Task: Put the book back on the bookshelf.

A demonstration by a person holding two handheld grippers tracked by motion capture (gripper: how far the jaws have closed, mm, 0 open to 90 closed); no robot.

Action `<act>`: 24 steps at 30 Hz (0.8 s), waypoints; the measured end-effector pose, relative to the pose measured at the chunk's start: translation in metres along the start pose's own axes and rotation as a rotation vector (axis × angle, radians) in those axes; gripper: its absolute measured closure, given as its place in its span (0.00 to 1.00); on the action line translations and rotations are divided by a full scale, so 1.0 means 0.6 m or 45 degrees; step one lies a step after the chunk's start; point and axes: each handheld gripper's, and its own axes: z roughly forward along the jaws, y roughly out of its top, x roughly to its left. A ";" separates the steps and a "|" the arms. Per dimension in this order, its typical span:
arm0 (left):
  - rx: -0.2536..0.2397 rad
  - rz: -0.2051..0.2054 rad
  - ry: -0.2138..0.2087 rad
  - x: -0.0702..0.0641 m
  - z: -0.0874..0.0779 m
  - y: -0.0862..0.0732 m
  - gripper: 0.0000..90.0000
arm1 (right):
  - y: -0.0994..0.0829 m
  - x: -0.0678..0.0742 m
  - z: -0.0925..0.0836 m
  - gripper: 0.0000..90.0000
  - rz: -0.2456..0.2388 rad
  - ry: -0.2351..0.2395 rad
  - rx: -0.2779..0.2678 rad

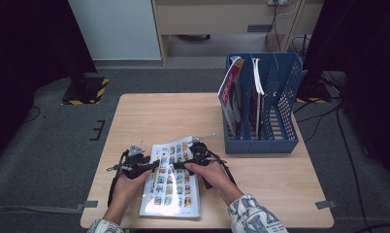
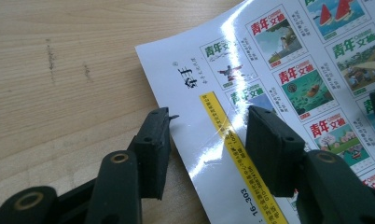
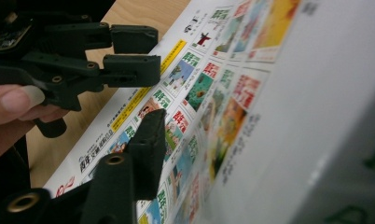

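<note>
Magazine [image 1: 171,187] lies flat near my front edge of the wooden table [image 1: 261,174], back cover of small printed pictures up, well apart from the blue file rack [image 1: 263,104] at the far right. My left gripper [image 2: 206,126] hangs over its left edge, jaws parted and straddling the yellow strip, pressing nothing. My right gripper [image 1: 195,158] sits at the magazine's right edge, where the cover curls up against the camera; whether it pinches I cannot tell.
</note>
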 end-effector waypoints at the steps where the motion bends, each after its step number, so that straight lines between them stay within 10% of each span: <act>1: 0.001 0.002 0.003 0.000 0.000 0.000 0.55 | 0.001 0.000 -0.001 0.63 0.014 0.000 -0.004; 24: -0.145 -0.050 0.015 0.011 -0.016 0.012 0.30 | 0.031 0.042 -0.023 0.78 -0.192 -0.115 -0.127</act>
